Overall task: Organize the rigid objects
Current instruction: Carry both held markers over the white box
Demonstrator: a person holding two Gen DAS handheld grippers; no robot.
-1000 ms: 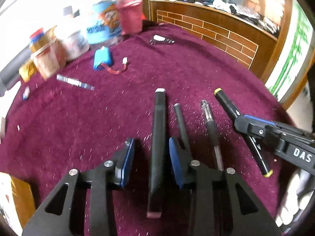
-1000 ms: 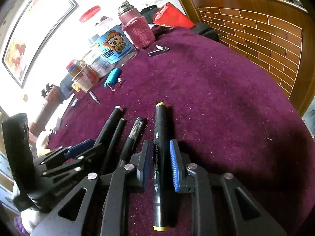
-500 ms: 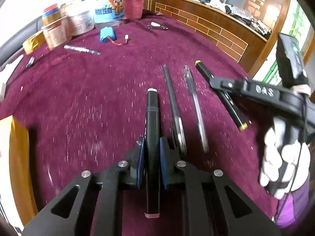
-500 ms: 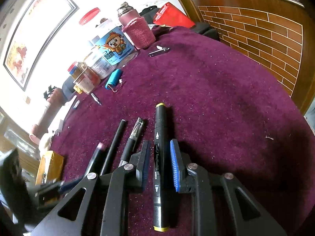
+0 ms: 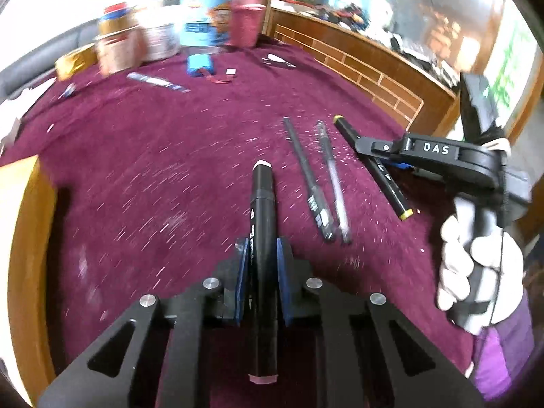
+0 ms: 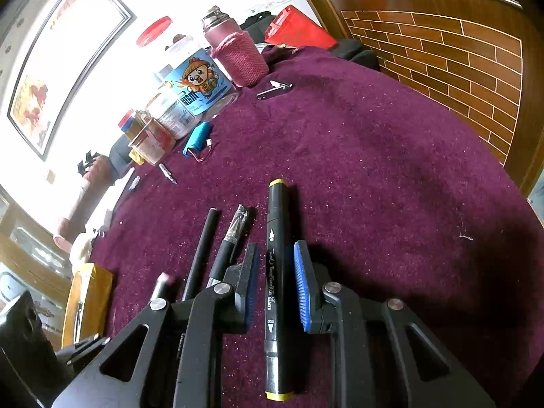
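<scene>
presently, left gripper (image 5: 261, 272): pads clamped on the pink-capped marker (image 5: 261, 238), mid-barrel, off the maroon cloth (image 5: 153, 176). right gripper (image 6: 273, 282): pads flanking the yellow-capped marker (image 6: 277, 272) lying on the cloth, contact unclear. markers judged light, stiff, smooth-barrelled; best taken mid-barrel.

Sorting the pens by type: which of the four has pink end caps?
The thick black marker clamped in the left tool, set left of the others. The other thick marker has yellow caps; both pens are slim.
</scene>
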